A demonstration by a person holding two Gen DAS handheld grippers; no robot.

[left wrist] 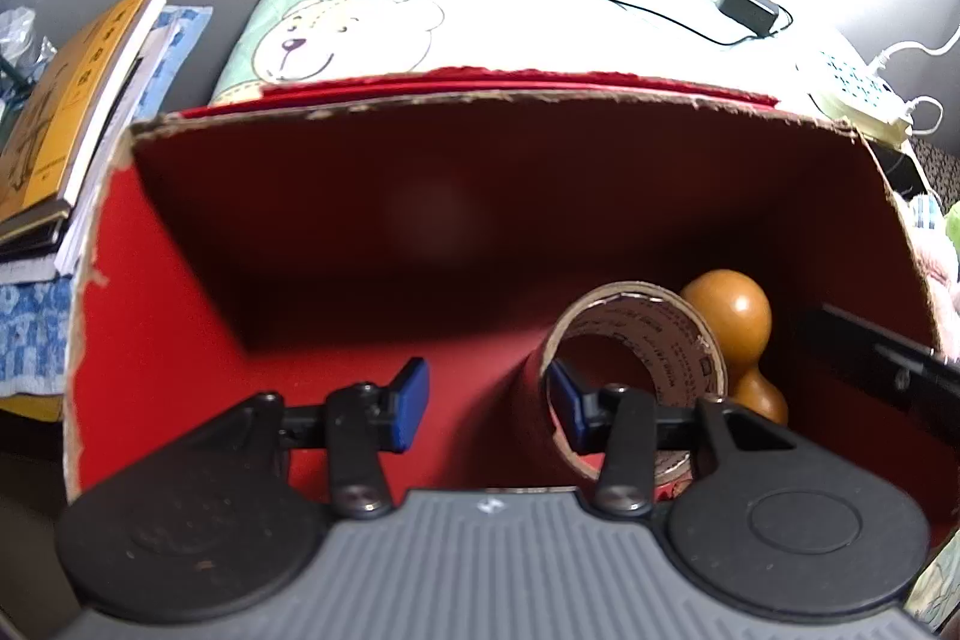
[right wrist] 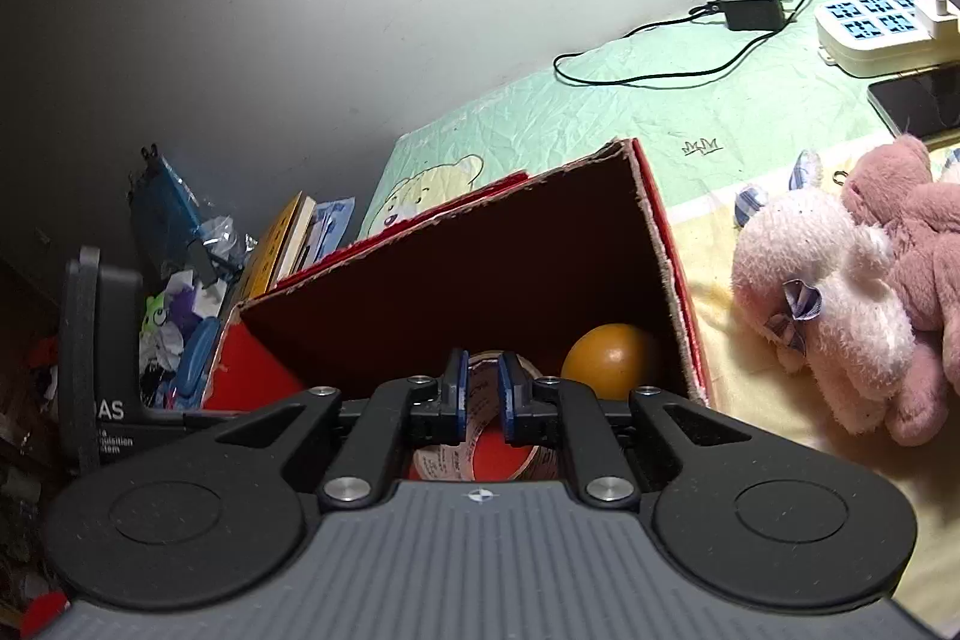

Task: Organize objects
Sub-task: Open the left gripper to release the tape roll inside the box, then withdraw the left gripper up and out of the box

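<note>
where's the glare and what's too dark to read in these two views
Left wrist view: the bed sheet behind the red box is blown out to white; the box's back wall is deep shadow with a faint hazy smudge. Right wrist view: glare washes the wall at top centre; the box interior around the tape roll is dim.

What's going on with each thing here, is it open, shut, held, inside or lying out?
Red box: open-topped.
Tape roll: inside the box, on its edge.
Wooden gourd: inside the box, behind the roll.
Left gripper: open, holding nothing.
Right gripper: nearly closed above the roll; grip unclear.
Plush toys: lying outside the box.
Black adapter: unplugged.
</note>
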